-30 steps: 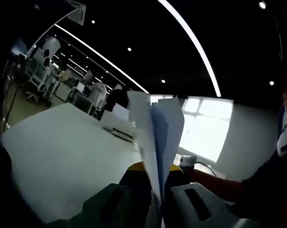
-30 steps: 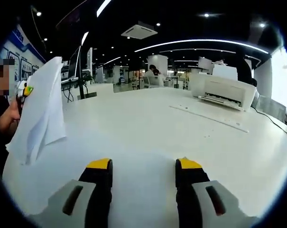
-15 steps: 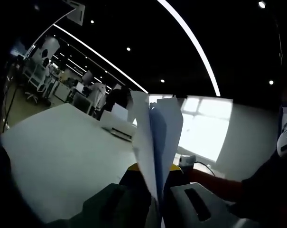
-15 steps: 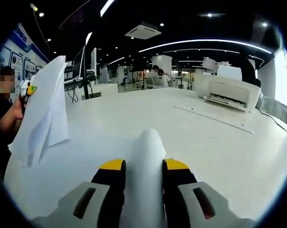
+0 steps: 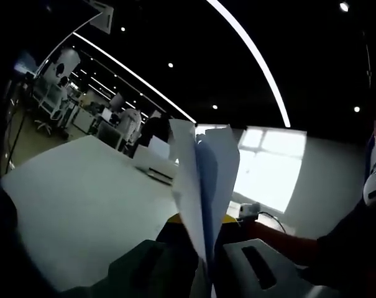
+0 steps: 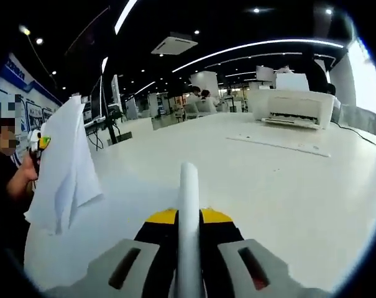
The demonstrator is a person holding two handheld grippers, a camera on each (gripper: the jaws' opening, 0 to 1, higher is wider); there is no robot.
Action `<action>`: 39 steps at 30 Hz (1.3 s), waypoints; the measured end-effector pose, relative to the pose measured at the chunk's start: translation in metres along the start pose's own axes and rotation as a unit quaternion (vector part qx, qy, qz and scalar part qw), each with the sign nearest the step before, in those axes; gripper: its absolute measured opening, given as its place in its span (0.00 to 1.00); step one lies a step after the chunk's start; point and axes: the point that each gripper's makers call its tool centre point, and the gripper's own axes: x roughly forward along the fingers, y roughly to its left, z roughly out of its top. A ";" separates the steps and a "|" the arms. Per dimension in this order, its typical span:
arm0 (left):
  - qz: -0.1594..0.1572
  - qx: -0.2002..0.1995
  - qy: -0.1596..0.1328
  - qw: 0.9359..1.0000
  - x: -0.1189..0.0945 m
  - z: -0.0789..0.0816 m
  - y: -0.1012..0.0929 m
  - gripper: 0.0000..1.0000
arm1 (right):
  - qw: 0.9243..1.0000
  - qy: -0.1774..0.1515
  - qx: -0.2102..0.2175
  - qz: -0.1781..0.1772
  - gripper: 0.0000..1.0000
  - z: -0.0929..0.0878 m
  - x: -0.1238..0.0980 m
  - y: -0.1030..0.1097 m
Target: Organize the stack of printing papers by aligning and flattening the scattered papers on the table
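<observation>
Papers [image 5: 203,180] are standing on edge between the jaws of the left gripper [image 5: 203,261] in the left gripper view, several white sheets fanning slightly as they are rising from the jaw tips toward the dark ceiling. The jaws are pressing in on the lower edge of the bundle, with no gap showing beside the sheets. Behind them the white table [image 5: 82,205] is stretching away to a white printer [image 5: 155,162] at its far side, with a bright window [image 5: 265,167] off to the right.

In the right gripper view the right gripper [image 6: 189,248] is pinching a single sheet [image 6: 188,223], which is seen edge-on as a narrow white strip running up from between the yellow-tipped jaws; the jaws are lying nearly together against both faces of it. The same bundle of papers [image 6: 66,167] is hanging at the left of this view, held up above the table [image 6: 287,186] by the other gripper, well apart from the pinched sheet. A person's hand [image 6: 27,180] is showing just behind that bundle. The printer [image 6: 296,105] is sitting on the far side of the table, and people are sitting in the distance beyond it.
</observation>
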 end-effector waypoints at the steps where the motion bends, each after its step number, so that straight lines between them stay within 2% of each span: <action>1: 0.000 0.000 -0.001 1.000 0.000 0.000 0.000 0.06 | 1.000 -0.007 0.002 0.000 0.07 0.002 -0.003 0.000; 3: 0.001 0.000 -0.002 1.000 0.000 0.001 0.000 0.06 | 0.999 -0.034 0.018 -0.001 0.07 0.011 -0.012 0.001; 9: 0.000 0.000 -0.003 1.000 0.002 0.001 -0.001 0.06 | 0.996 -0.085 0.028 0.003 0.07 0.035 -0.035 0.008; 15: -0.002 0.002 -0.003 1.000 0.004 0.002 -0.003 0.06 | 0.993 -0.120 0.021 0.009 0.06 0.060 -0.053 0.019; 18: -0.004 0.006 -0.004 1.000 0.006 0.003 -0.005 0.06 | 0.989 -0.147 0.019 0.008 0.06 0.075 -0.065 0.026; 20: -0.004 0.008 -0.006 1.000 0.006 0.005 -0.005 0.06 | 0.985 -0.174 0.018 0.011 0.06 0.090 -0.073 0.022; 25: -0.003 0.010 -0.010 1.000 0.007 0.007 -0.005 0.06 | 0.980 -0.198 0.007 0.018 0.05 0.109 -0.086 0.029; 28: -0.003 0.011 -0.011 1.000 0.008 0.006 -0.006 0.06 | 0.974 -0.226 0.005 0.025 0.05 0.124 -0.099 0.036; 39: -0.001 0.011 -0.018 1.000 0.009 0.005 -0.006 0.06 | 0.963 -0.267 -0.004 0.030 0.04 0.147 -0.128 0.045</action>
